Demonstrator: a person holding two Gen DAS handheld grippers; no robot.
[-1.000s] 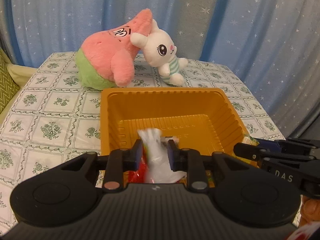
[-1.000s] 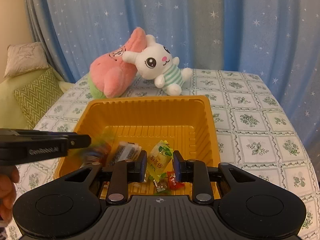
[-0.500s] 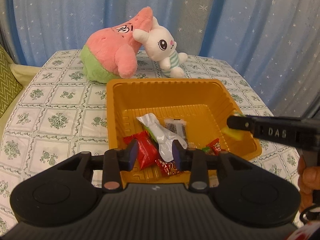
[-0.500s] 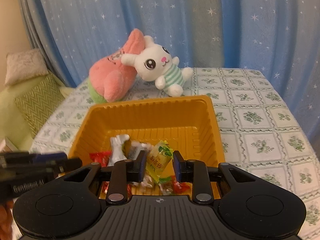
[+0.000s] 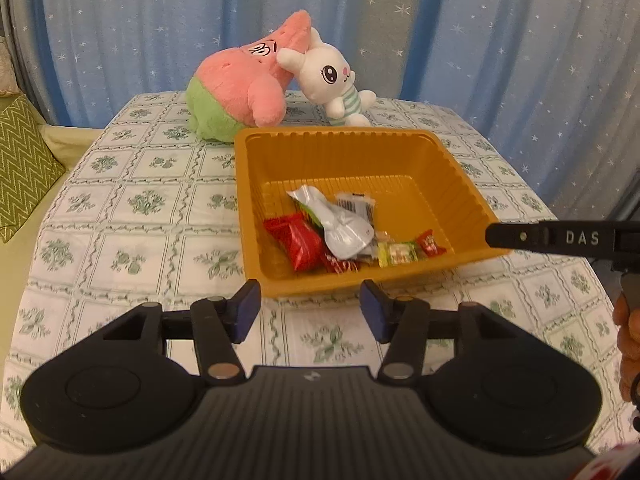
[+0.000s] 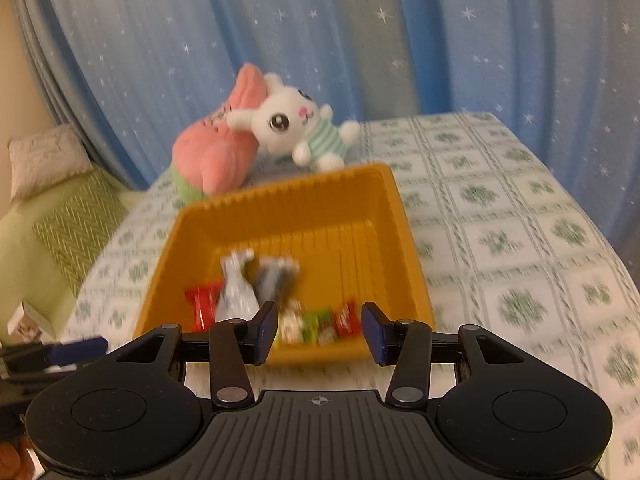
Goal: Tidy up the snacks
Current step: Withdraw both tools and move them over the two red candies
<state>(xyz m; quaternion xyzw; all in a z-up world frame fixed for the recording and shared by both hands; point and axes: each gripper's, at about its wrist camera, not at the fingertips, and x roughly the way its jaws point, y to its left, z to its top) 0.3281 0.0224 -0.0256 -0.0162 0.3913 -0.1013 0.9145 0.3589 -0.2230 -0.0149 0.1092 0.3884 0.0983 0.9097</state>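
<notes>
A blue star-print curtain [image 5: 120, 40] hangs behind the surface [image 5: 120, 208], which wears a white cloth with green flower squares. At the far side a pink plush [image 5: 244, 84] leans against a white bunny [image 5: 332, 80], the two touching. Just near of them sits the orange tray [image 5: 360, 152], its far half bare and the snacks gathered along its near wall: a red pack [image 5: 298, 240] at the left, a silver pouch [image 5: 340, 224] lying over it and over a striped packet [image 5: 358, 206], then small green-yellow sweets [image 5: 396, 254] and a red sweet [image 5: 430, 242] to the right. A green zigzag cushion [image 5: 20, 168] lies off the surface at the far left. The left tongs [image 5: 310, 312] hang over the cloth just near of the tray; their jaws have just been opening and stand apart with nothing between them. The right tongs [image 6: 318, 330] hang over the tray's near rim, their jaws also just opened, empty, the view there blurred.
</notes>
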